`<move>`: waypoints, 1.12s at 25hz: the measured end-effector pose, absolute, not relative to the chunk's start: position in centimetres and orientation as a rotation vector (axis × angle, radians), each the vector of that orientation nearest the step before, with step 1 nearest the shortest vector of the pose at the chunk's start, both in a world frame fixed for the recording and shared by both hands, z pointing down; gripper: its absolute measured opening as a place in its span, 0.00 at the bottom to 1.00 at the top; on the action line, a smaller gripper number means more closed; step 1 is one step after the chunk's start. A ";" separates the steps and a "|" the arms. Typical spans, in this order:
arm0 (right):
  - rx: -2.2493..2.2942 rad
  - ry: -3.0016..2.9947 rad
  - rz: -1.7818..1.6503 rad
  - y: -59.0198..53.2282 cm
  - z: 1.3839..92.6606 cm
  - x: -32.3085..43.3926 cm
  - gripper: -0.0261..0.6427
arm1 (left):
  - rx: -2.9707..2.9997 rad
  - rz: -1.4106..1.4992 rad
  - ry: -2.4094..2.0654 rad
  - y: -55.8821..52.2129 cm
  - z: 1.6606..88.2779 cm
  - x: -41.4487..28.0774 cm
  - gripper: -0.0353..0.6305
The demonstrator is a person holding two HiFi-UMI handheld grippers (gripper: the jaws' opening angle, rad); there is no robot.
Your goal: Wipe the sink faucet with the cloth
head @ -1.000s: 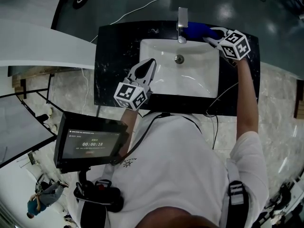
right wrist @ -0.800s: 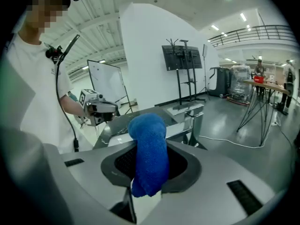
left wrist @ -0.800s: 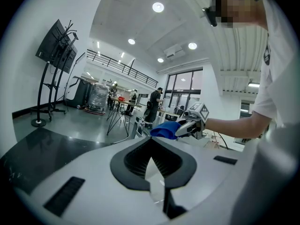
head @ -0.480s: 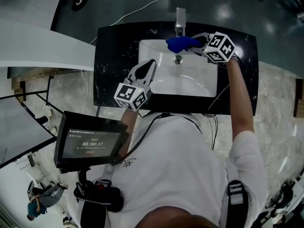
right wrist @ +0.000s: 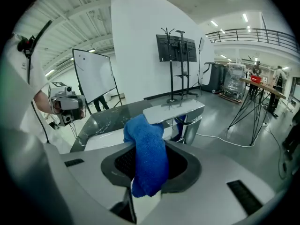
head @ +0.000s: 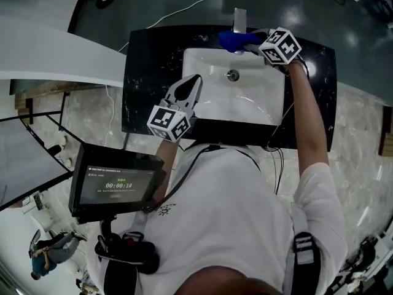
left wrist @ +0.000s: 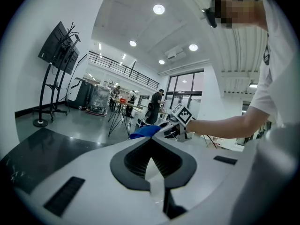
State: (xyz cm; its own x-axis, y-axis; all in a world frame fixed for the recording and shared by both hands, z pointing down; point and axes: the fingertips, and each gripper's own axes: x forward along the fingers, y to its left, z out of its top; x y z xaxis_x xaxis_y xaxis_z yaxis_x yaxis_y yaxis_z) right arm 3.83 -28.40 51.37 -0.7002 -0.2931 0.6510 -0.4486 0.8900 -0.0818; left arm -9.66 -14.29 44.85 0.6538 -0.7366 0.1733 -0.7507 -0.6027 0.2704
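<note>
Faucet [head: 239,18] stands at the counter [head: 147,72] back edge, behind the sink [head: 270,106]. Cloth [head: 231,40] is bunched right at the spout; can't tell if it's actually touching. Right gripper [head: 253,42] has its fingers clamped on the cloth and is aimed at the spout. Left gripper [head: 195,80] has its fingers together, empty, over the sink's front-left corner. Step looks like the wipe itself. Next move: press the cloth onto the spout and drag it along, keeping the grip firm so it doesn't slip.
</note>
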 end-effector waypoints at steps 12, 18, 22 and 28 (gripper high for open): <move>0.893 -2.375 0.328 -32.2 51.6 8.1 0.20 | 2.562 0.075 -1.174 -14.2 45.0 -9.7 0.06; 0.975 -2.364 0.359 -30.8 51.4 11.7 0.20 | 2.571 0.068 -1.156 -14.2 44.8 -9.2 0.06; 0.930 -2.378 0.305 -27.9 50.6 12.2 0.20 | 2.575 0.069 -1.142 -14.1 44.9 -9.0 0.06; 0.698 -2.497 0.256 -22.7 48.1 8.8 0.20 | 2.580 0.070 -1.129 -14.1 44.8 -8.6 0.06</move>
State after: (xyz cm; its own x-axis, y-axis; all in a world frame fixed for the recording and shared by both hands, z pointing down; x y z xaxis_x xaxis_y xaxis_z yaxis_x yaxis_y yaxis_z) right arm 8.75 -22.71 48.12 -0.7259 -0.4272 0.5390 -0.5277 0.8485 -0.0383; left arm -8.62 -14.11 44.77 0.6861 -0.7068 0.1721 -0.7227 -0.6352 0.2723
